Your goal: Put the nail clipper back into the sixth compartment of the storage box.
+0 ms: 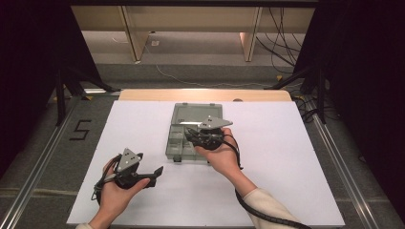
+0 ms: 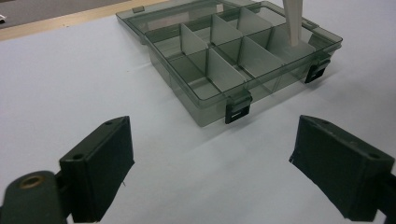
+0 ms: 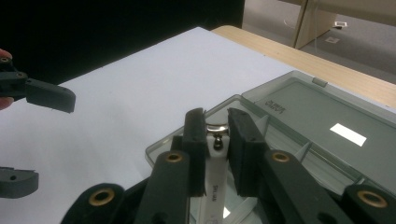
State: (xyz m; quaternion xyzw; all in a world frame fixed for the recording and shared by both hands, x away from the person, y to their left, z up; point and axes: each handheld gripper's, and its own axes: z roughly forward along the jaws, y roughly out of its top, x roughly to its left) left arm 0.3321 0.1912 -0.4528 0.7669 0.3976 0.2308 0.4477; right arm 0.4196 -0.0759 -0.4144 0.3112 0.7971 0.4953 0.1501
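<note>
Right hand-held gripper [image 3: 216, 135] clamping probably nail clippers [image 3: 215, 158], white tabletop [image 1: 286, 157], dim room

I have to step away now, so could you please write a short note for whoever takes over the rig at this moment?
Left hand-held gripper: open, holding nothing, above the white table cover, near the left of the organiser box.
Right hand-held gripper: shut on a white nail clipper, held above the box's near right compartments.
Box: lid open and lying flat behind it, the dividers in place, the compartments in sight look empty.
Done: clipper picked up and brought over the box.
Left: probably lower the clipper into a compartment, release it, then perhaps close the lid and its two front latches.
</note>
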